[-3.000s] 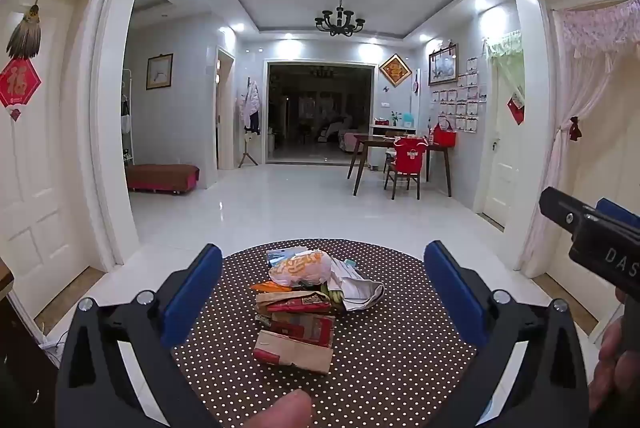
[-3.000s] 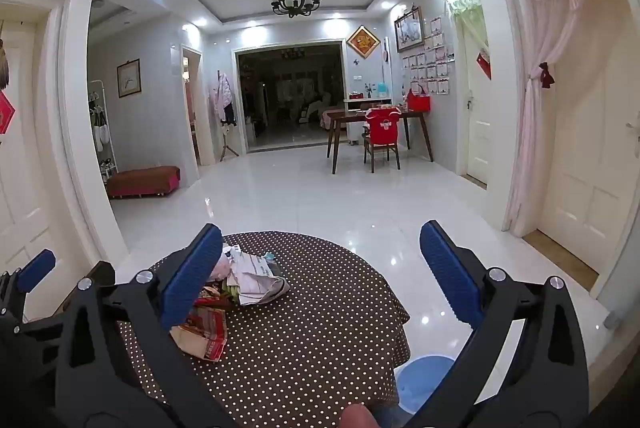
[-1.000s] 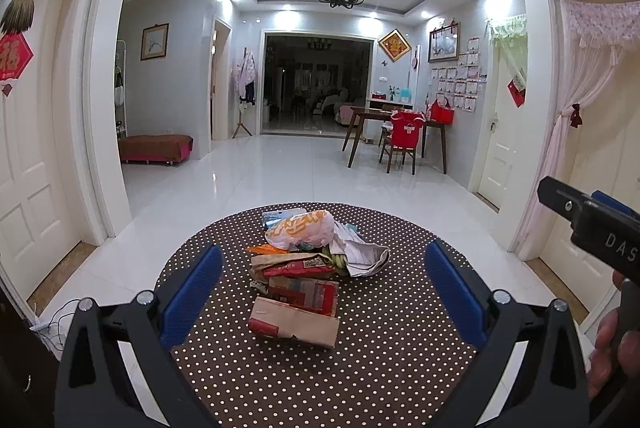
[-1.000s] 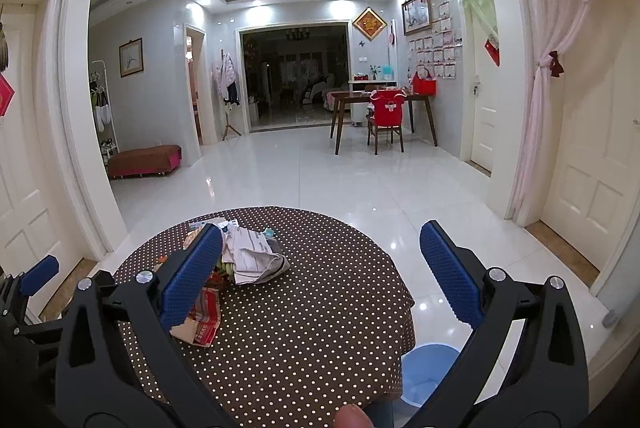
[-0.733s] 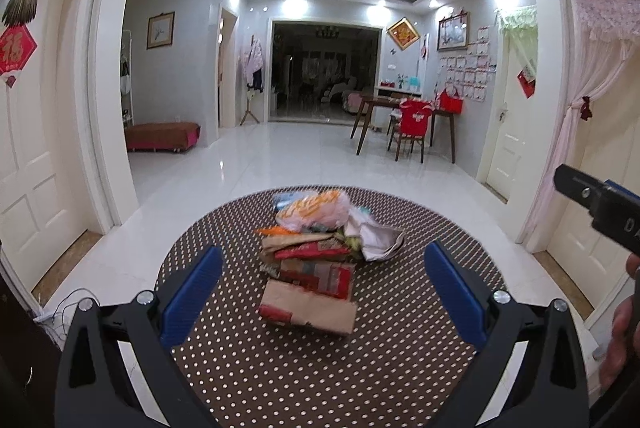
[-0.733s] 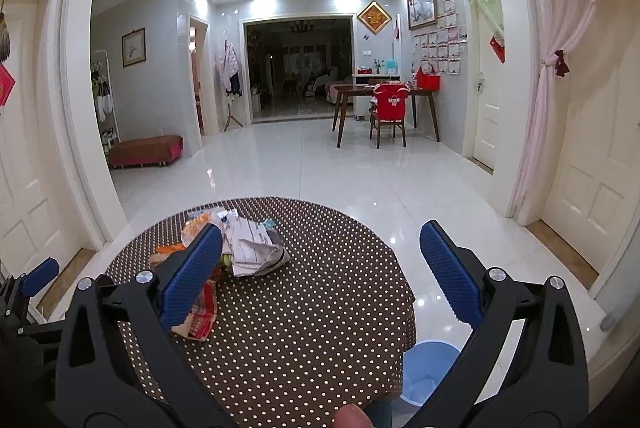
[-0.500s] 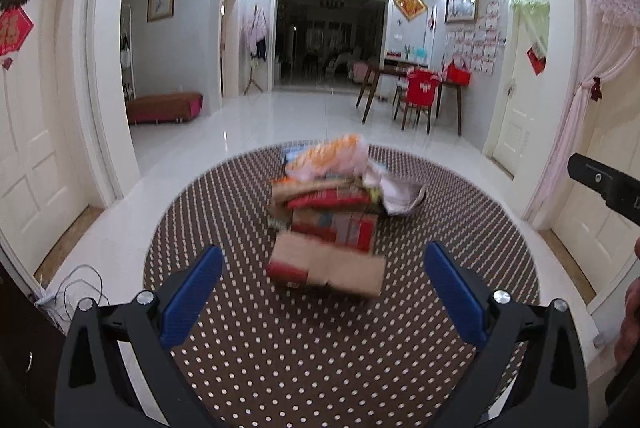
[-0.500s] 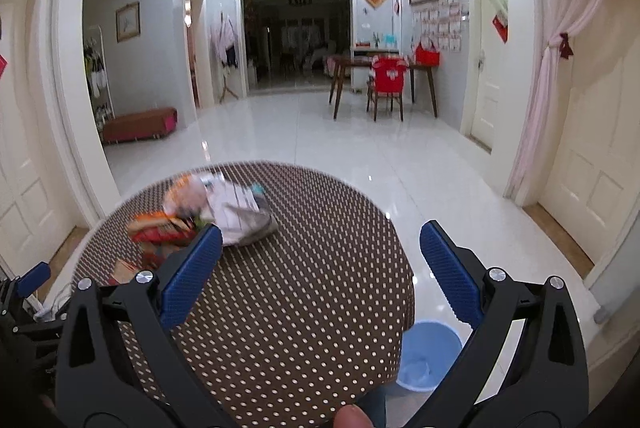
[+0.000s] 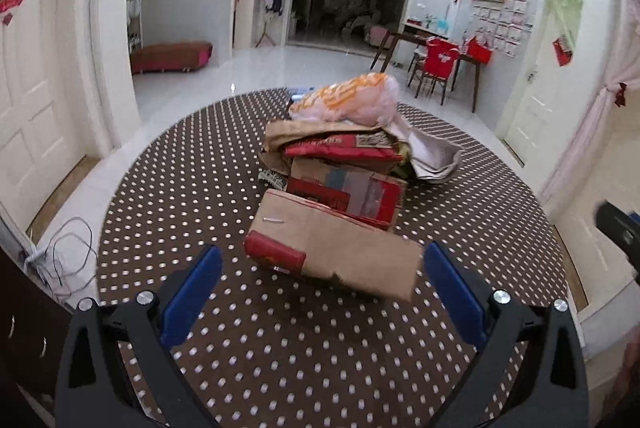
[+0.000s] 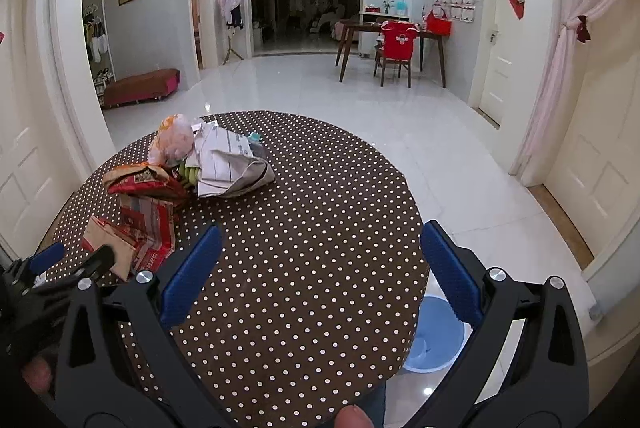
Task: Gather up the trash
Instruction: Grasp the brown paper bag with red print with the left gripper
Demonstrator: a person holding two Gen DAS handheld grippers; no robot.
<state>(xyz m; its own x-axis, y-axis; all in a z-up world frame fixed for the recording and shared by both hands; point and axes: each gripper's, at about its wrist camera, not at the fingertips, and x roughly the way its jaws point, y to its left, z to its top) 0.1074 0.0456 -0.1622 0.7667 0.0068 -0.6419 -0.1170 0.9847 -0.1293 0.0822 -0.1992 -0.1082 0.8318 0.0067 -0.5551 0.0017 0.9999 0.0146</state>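
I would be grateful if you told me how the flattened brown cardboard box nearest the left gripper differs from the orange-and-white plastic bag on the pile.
The flattened brown cardboard box is stiff, flat and at the pile's near end; the orange-and-white plastic bag is soft, puffed and tops the far end. The box is opaque brown with red print; the bag looks translucent. Both are over the dotted tablecloth, ungrasped.

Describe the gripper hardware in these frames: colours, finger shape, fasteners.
Both look identical. The left gripper and right gripper have matte black angular frames with triangular cut-outs, two splayed fingers faced with long blue pads, and silver round screw heads along the top of each finger arm. No cables or markings are visible on them. No sleeves show.
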